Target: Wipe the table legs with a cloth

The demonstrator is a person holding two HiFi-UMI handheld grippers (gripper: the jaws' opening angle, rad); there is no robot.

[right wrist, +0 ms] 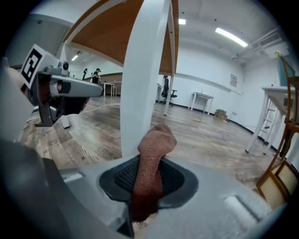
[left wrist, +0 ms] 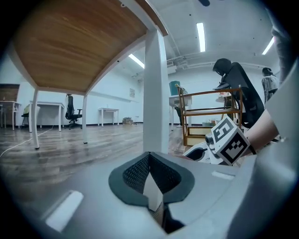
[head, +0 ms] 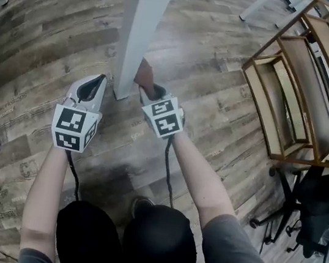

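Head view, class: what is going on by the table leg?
A person holds a gripper in each hand above wood-plank flooring. The right gripper is shut on a reddish-brown terry cloth, held beside the white table leg near its foot. The left gripper, shut and empty, points at that leg.

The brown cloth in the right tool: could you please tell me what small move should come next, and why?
Probably press the brown cloth against the white table leg and draw it upward. The right tool is shut on the cloth, which sits low beside the leg, near its foot, so most of the leg lies above it.
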